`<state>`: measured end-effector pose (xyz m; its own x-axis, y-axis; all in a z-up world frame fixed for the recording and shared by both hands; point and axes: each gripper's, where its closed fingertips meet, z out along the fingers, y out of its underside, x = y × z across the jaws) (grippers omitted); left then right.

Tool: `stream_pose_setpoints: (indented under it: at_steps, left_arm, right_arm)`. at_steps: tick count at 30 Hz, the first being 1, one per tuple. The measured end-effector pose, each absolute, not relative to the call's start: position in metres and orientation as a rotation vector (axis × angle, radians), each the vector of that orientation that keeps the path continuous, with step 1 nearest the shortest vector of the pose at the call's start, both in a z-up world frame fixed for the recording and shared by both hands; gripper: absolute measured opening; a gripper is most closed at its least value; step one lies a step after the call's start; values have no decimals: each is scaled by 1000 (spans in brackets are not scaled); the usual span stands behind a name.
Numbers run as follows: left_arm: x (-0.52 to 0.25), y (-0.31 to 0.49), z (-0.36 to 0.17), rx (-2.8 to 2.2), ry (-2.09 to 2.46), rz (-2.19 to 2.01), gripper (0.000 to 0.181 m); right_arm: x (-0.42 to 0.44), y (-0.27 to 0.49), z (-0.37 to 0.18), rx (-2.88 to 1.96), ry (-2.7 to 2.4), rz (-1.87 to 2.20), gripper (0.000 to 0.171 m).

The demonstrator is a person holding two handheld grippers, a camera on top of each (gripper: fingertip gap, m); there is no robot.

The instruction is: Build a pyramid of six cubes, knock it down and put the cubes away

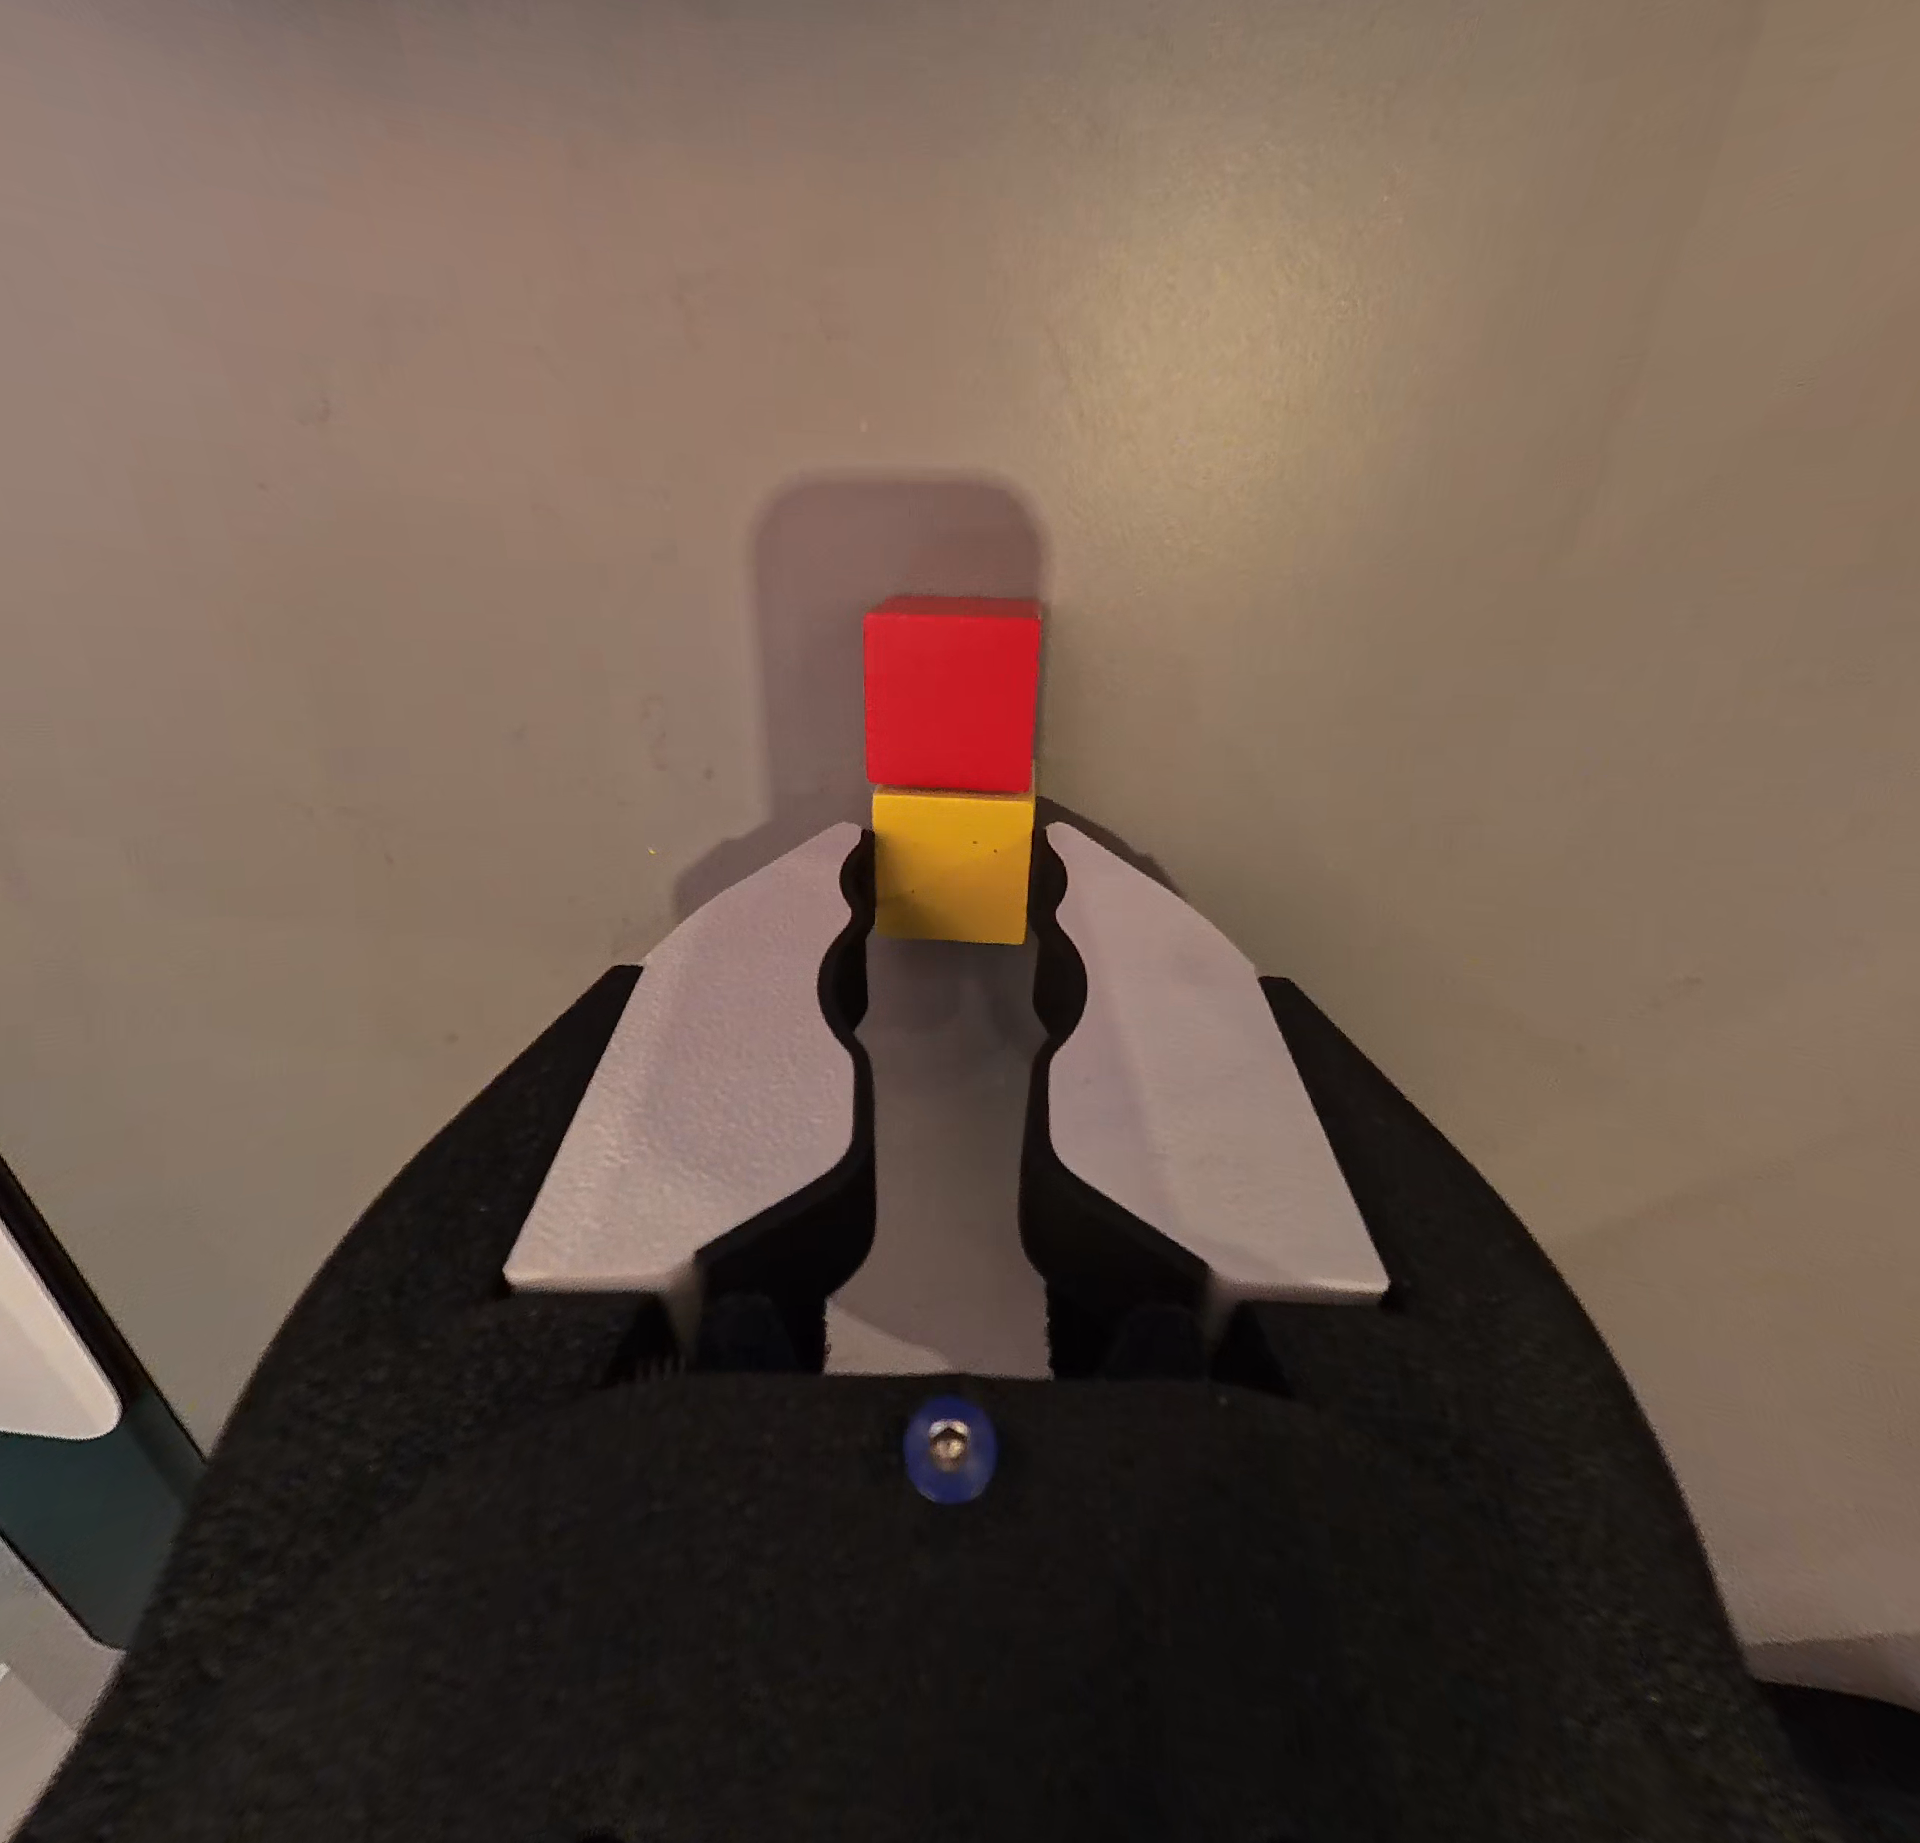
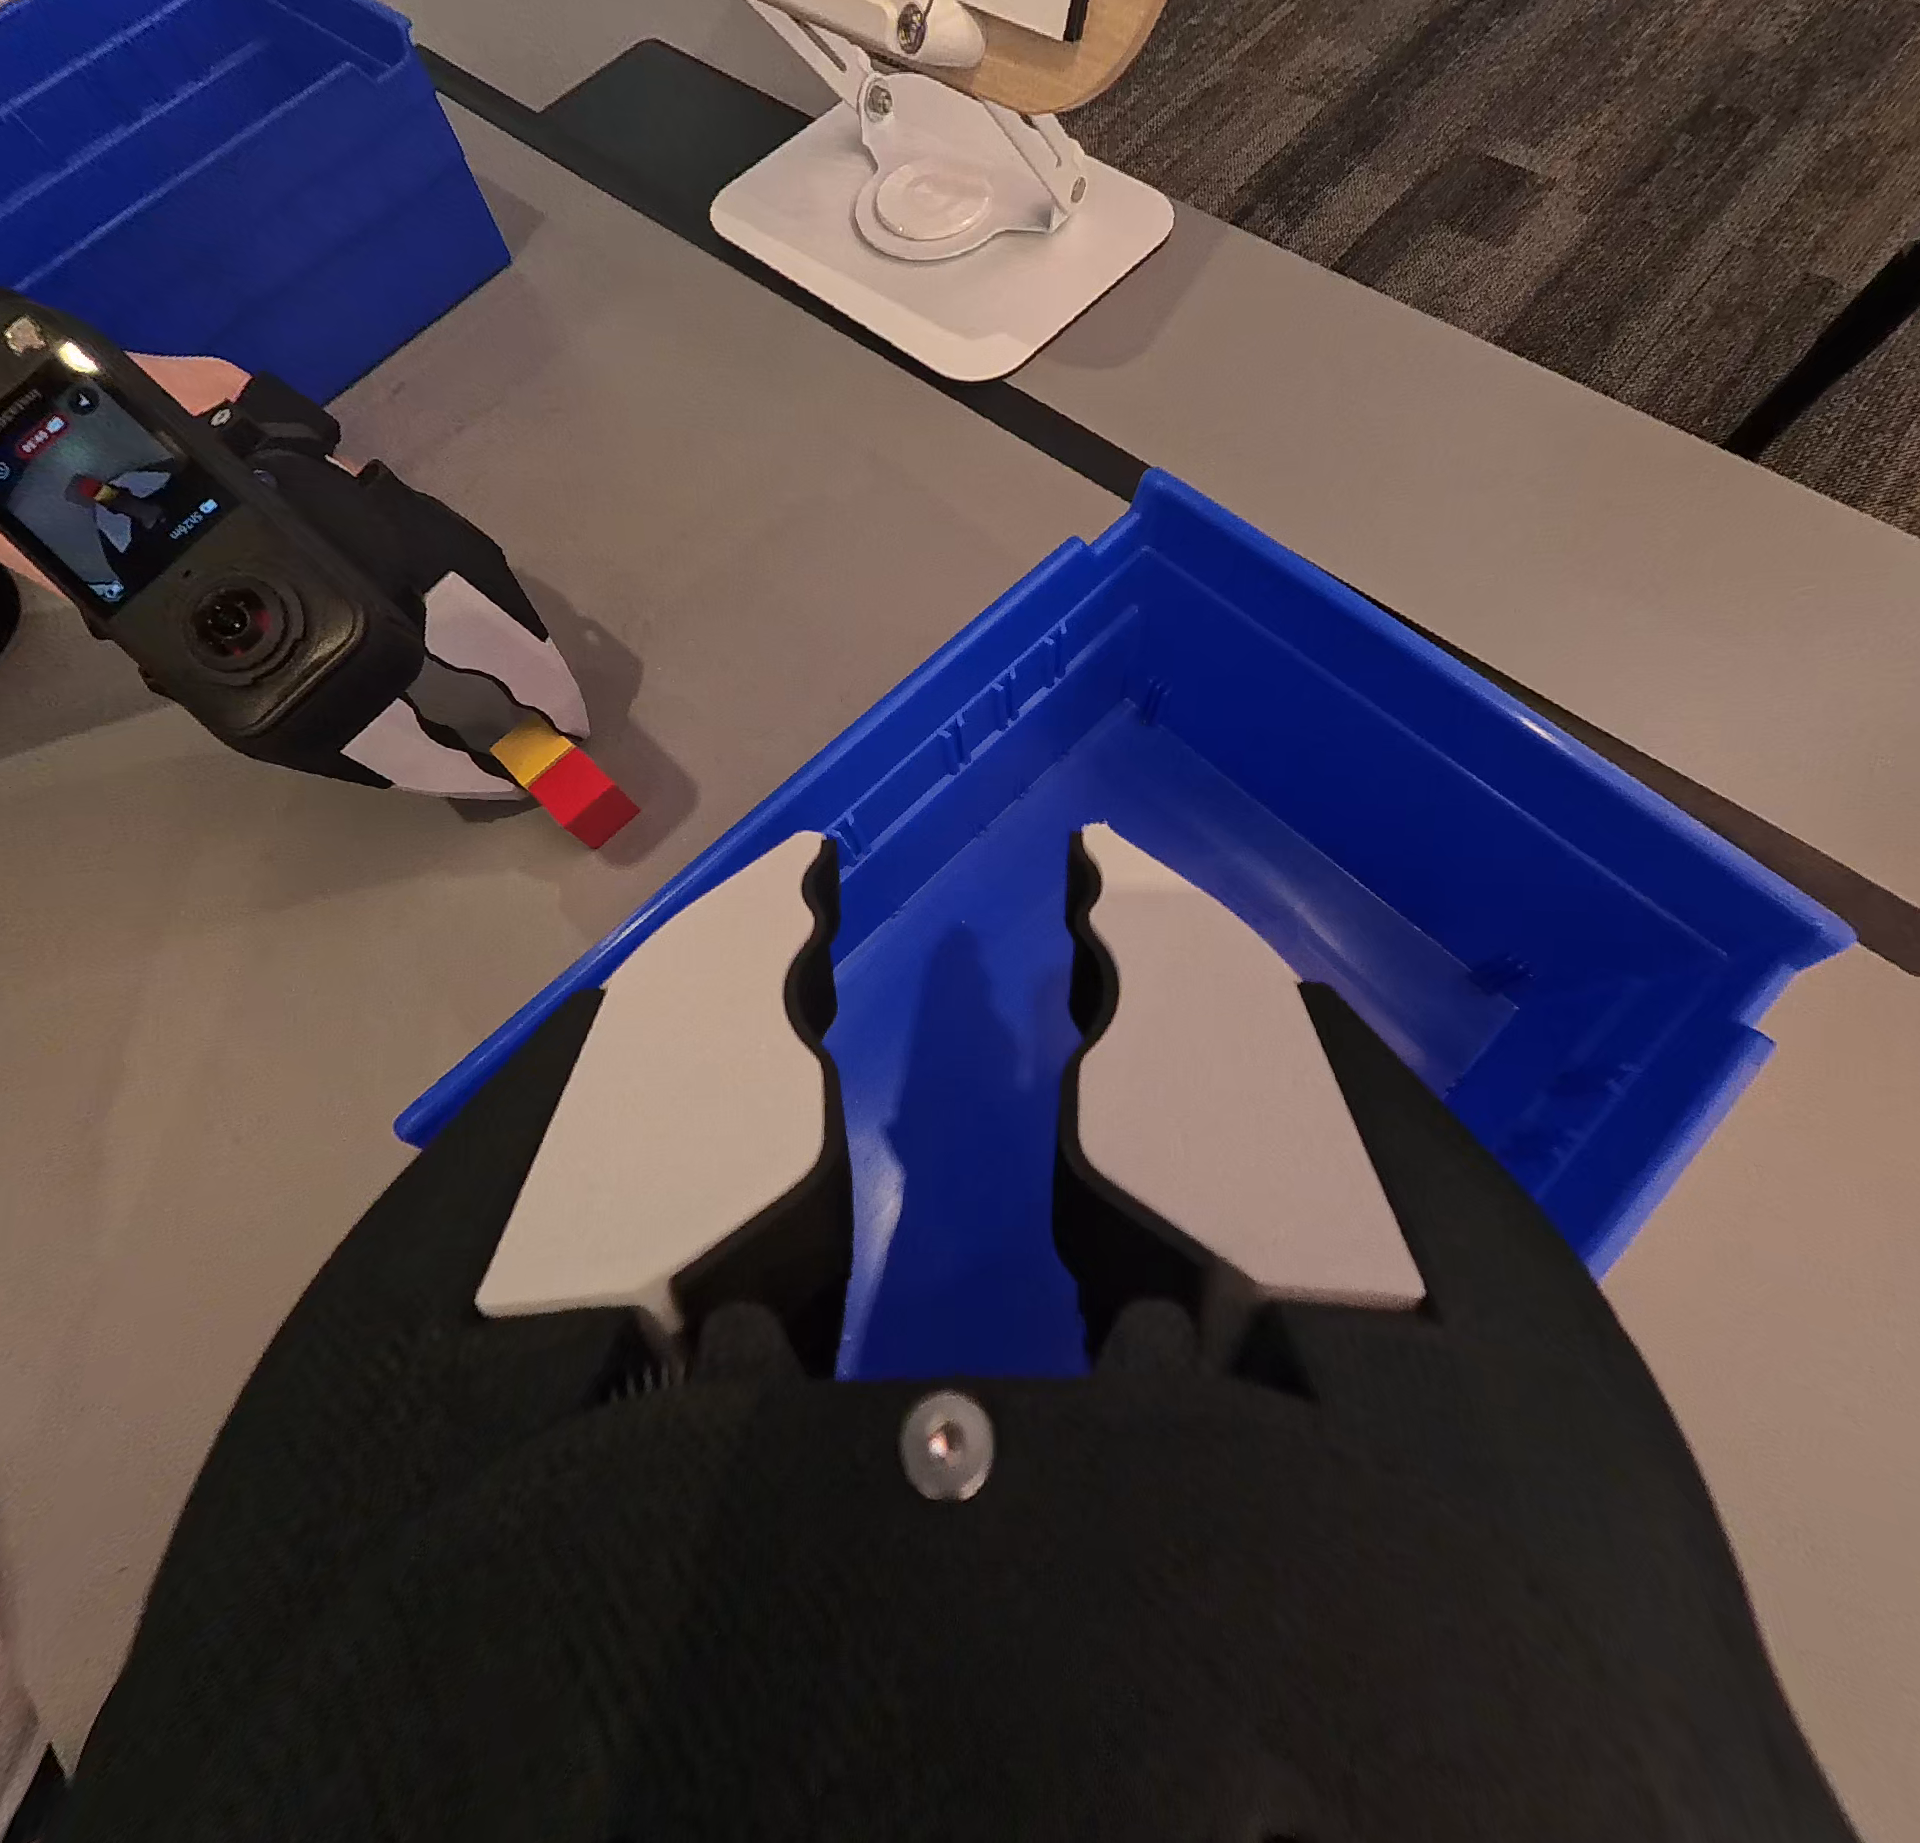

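Note:
A yellow cube [image 1: 951, 868] sits between the fingertips of my left gripper [image 1: 954, 858], which is shut on its two sides. A red cube [image 1: 951, 697] lies just beyond it and touches it on the grey table [image 1: 416, 443]. The right wrist view shows the same at the left: the left gripper [image 2: 535, 757], the yellow cube [image 2: 530, 747] and the red cube [image 2: 584, 804], both low on the table. My right gripper [image 2: 953, 843] is open and empty, hovering over a blue bin [image 2: 1455, 671] whose visible inside holds no cubes.
A second blue bin [image 2: 208, 131] stands at the far left of the table. A white stand [image 2: 935, 235] holding a board is at the back edge. The table edge and carpet floor [image 2: 1558, 131] lie beyond, to the right. Left tips to right tips: about 25 cm.

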<state>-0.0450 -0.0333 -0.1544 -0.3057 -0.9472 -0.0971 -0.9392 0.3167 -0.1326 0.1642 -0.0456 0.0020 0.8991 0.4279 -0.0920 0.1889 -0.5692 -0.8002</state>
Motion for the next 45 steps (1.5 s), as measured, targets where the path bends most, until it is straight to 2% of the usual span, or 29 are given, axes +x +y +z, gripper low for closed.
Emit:
stream_pose_setpoints:
  at_steps: [20, 25, 29, 33, 36, 40, 42, 45]
  left_arm:
    - [-44, -32, -159, -1743, 2422, -65, 29]
    - [-42, -33, -157, -1748, 2411, -101, 44]
    - [-41, -32, -141, -1735, 2381, -140, 46]
    - [-53, -28, -97, -1700, 2282, -184, 45]
    - [-87, -16, -53, -1689, 2157, -202, 45]
    - [-185, 33, -14, -1875, 1918, -56, 45]
    - [-251, 59, -10, -2078, 1760, 48, 45]
    - [-352, 85, -23, -2513, 1244, 206, 33]
  right_arm:
    - [170, -47, -8, -2213, -427, 374, 43]
    - [170, -47, -11, -2221, -430, 384, 43]
    - [172, -47, -12, -2222, -423, 388, 43]
    - [173, -49, -14, -2227, -426, 390, 43]
    - [175, -50, -14, -2224, -418, 397, 43]
    - [176, -51, -11, -2211, -416, 404, 43]
    - [176, -51, -8, -2199, -410, 409, 43]
    - [176, -51, -9, -2205, -412, 403, 43]
